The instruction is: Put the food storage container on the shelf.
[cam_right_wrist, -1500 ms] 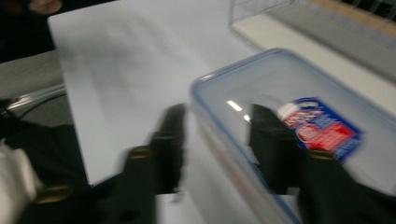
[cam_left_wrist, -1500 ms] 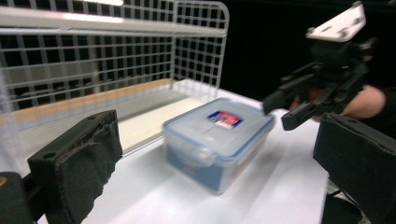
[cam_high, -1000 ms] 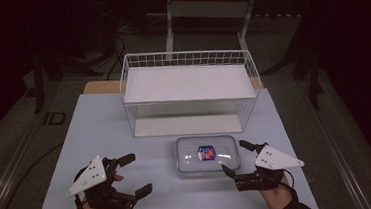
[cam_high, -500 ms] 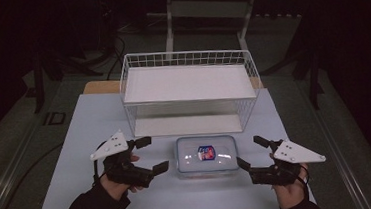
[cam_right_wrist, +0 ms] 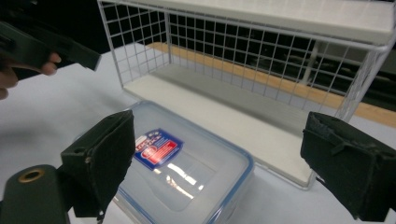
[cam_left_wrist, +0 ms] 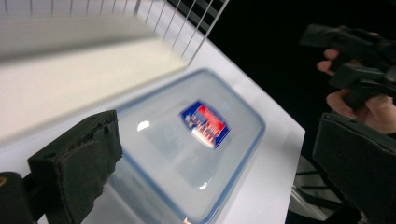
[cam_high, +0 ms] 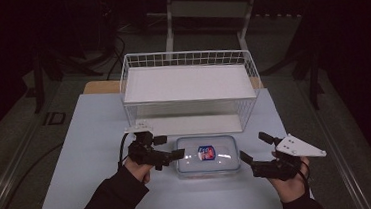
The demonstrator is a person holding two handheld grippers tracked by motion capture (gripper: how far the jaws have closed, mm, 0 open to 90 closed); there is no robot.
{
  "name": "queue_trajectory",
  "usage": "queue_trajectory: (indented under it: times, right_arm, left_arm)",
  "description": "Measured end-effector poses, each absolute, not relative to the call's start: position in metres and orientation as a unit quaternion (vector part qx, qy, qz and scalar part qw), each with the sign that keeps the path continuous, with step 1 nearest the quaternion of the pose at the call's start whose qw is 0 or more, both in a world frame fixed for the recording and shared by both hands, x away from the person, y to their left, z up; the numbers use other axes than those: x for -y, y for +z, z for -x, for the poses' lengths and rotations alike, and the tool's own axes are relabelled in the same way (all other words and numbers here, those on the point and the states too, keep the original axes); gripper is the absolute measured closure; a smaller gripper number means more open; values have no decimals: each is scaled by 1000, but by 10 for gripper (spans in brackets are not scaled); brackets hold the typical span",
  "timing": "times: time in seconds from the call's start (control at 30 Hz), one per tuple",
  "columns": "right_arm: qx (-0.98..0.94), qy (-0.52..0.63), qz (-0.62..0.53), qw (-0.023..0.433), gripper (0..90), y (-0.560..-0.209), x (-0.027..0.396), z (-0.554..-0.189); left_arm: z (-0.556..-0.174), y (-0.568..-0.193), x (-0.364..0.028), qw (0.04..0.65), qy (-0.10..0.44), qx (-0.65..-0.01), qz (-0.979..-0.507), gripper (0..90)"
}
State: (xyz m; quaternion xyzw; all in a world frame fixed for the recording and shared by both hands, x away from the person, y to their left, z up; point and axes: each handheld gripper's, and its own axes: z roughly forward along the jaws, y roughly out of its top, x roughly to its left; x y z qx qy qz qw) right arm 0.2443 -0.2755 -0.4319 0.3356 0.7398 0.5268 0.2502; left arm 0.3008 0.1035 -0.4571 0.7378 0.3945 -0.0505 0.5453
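A clear plastic container [cam_high: 207, 155] with a blue-rimmed lid and a blue and red label lies flat on the table, just in front of the white wire rack [cam_high: 186, 59]. My left gripper [cam_high: 171, 147] is open at the container's left edge, and in the left gripper view the container [cam_left_wrist: 187, 140] lies between its spread jaws [cam_left_wrist: 215, 158]. My right gripper [cam_high: 253, 147] is open a short way off the container's right edge. In the right gripper view the container [cam_right_wrist: 182, 172] sits low between the jaws [cam_right_wrist: 224, 158], not touched. Nothing is held.
The wire rack [cam_right_wrist: 252, 56] has a white top board and a white bottom board, and stands behind the container. The pale tabletop [cam_high: 91, 142] stretches to the left and front. Beyond the table's edges are a dark floor, cables and stands.
My left gripper has moved right and forward, up to the container's left edge. My right gripper shifted a little to the right, then stayed. The container has not moved.
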Motion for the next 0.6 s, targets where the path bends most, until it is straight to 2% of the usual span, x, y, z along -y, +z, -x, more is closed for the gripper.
queue_trajectory:
  times: [0.17,0.3,0.4,0.6]
  right_arm:
    - [-752,522,-329,233,100,-438,267,-244]
    - [-758,518,-327,224,100,-443,264,-245]
    - [-766,512,-328,209,106,-448,262,-248]
    - [-769,507,-343,185,106,-454,266,-256]
  left_arm:
    - [-315,-478,-103,513,-97,-446,-727,11]
    - [-322,-487,-104,495,-112,-465,-725,14]
    - [-328,-498,-103,461,-149,-493,-723,40]
    - [-336,-511,-108,447,-188,-519,-704,96]
